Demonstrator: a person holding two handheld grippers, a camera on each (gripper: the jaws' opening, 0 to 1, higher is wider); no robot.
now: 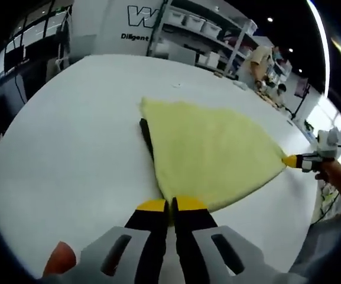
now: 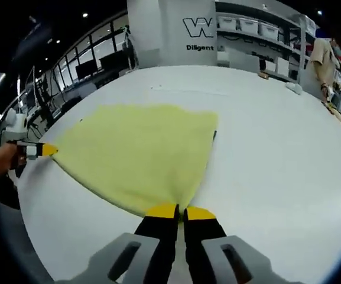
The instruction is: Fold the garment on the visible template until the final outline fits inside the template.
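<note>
A: Where do we have the yellow garment?

B: Spread on the white table, over a dark template edge. Our left gripper pinches one corner, jaws closed on cloth; our right gripper clamps the other corner.

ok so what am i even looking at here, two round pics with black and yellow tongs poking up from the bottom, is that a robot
No robot: a person holds a two-jaw gripper in each hand, and a fisheye camera rides on each one, looking along its jaws. One picture is from the left gripper, the other from the right gripper. Each gripper also appears at the edge of the other's picture, held by a hand.

On the white table lies a yellow garment, spread flat. Each gripper is closed on a corner of it, at opposite ends of its near edge. A dark strip peeks out along one side of the cloth; it may be the folding template. Shelves and a person stand in the background.
</note>
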